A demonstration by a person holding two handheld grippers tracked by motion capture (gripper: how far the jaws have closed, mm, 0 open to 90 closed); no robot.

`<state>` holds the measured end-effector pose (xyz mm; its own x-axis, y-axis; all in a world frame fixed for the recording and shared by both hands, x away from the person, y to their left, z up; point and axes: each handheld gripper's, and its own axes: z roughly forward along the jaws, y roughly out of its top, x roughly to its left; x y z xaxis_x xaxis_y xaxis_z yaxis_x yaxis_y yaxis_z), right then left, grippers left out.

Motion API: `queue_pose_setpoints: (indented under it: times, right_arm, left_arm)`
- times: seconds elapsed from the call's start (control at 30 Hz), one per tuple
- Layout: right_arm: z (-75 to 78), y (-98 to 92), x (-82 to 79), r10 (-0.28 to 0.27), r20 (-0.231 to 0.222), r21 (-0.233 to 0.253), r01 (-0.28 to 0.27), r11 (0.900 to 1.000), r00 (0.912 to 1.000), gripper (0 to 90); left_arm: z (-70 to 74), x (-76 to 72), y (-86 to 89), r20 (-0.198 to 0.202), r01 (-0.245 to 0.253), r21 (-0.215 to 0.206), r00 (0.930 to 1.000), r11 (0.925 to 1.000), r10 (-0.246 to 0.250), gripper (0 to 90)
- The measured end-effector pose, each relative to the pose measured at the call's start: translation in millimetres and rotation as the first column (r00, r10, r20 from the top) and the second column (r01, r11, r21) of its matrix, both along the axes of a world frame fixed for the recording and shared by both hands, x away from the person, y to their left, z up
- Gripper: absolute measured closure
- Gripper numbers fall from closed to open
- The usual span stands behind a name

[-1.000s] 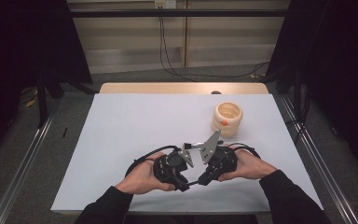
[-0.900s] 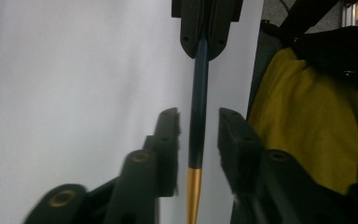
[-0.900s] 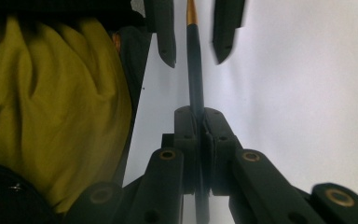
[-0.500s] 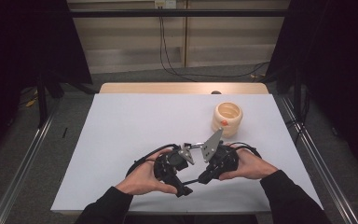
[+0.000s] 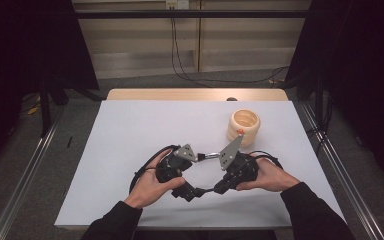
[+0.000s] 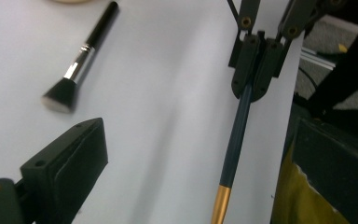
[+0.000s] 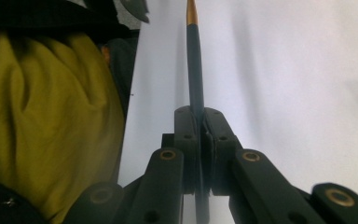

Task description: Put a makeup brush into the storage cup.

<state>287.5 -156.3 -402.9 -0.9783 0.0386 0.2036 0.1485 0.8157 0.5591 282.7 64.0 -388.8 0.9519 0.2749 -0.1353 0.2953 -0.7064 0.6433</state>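
Now, slim dark-blue brush handle (image 7: 195, 70), gold ferrule, pinched by right hand-held gripper (image 7: 198, 135).

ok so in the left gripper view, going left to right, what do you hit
the left gripper's own black jaw at lower left, makeup brush lying on the white table, dark handle with a gold band clamped by the right gripper, then yellow cloth
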Motion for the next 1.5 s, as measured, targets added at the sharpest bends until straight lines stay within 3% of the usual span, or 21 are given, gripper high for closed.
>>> queue_pose_setpoints:
  times: [0.23, 0.4, 0.5, 0.6, 0.8, 0.93, 1.1, 1.23, 1.3, 1.33, 1.4, 1.5]
  right_arm:
    - [0.6, -4.1, 2.6, -0.035, 0.019, 0.026, 0.034, 0.999, 0.9992, 85.3]
    - [0.6, -12.1, 4.3, -0.089, 0.024, 0.037, 0.089, 0.995, 0.9957, 85.3]
    - [0.3, -16.3, 2.3, -0.099, 0.014, 0.038, 0.098, 0.994, 0.9950, 85.3]
    - [1.2, -20.3, 0.0, -0.116, 0.029, 0.039, 0.114, 0.993, 0.9929, 85.3]
    - [1.1, -27.7, -3.5, -0.161, 0.027, 0.063, 0.159, 0.985, 0.9866, 85.3]
    - [-1.4, -31.5, -2.0, -0.189, 0.034, 0.087, 0.186, 0.979, 0.9814, 85.3]
    - [-2.6, -32.4, -1.5, -0.190, 0.029, 0.104, 0.186, 0.977, 0.9813, 85.3]
    - [-1.6, -31.4, -2.1, -0.199, 0.034, 0.124, 0.193, 0.973, 0.9795, 85.4]
    - [-0.3, -32.7, -2.0, -0.223, 0.042, 0.139, 0.216, 0.966, 0.9739, 85.3]
    - [0.4, -34.1, -1.8, -0.237, 0.043, 0.153, 0.228, 0.962, 0.9706, 85.3]
    - [0.7, -36.4, -1.1, -0.244, 0.039, 0.185, 0.233, 0.955, 0.9690, 85.3]
    - [-1.0, -38.9, -0.2, -0.253, 0.039, 0.226, 0.238, 0.944, 0.9667, 85.3]
  left_arm:
    - [-1.3, -8.1, 8.1, 0.055, -0.038, -0.080, 0.9976, 0.9961, 0.043, 4.2]
    - [-0.4, -8.0, 19.7, 0.100, -0.074, -0.158, 0.9908, 0.9847, 0.091, 4.1]
    - [-1.6, -11.8, 24.6, 0.149, -0.086, -0.168, 0.9825, 0.9820, 0.112, 3.5]
    - [-3.6, -16.1, 30.0, 0.143, -0.103, -0.194, 0.9808, 0.9756, 0.132, 3.3]
    - [-5.3, -16.0, 44.5, 0.127, -0.151, -0.284, 0.9729, 0.9469, 0.193, 2.9]
    - [-5.8, -14.7, 49.9, 0.129, -0.174, -0.310, 0.9664, 0.9346, 0.223, 3.0]
    - [-7.9, -14.9, 50.7, 0.123, -0.180, -0.323, 0.9654, 0.9290, 0.230, 2.7]
    - [-6.7, -16.4, 51.8, 0.143, -0.182, -0.339, 0.9596, 0.9229, 0.242, 2.7]
    - [-6.0, -16.2, 53.1, 0.152, -0.191, -0.349, 0.9545, 0.9174, 0.257, 2.7]
    - [-5.2, -16.4, 53.9, 0.151, -0.197, -0.342, 0.9535, 0.9189, 0.261, 2.5]
    - [-5.8, -16.2, 53.9, 0.144, -0.202, -0.362, 0.9524, 0.9102, 0.269, 2.6]
    - [-5.2, -16.1, 54.9, 0.149, -0.199, -0.367, 0.9516, 0.9085, 0.269, 2.9]
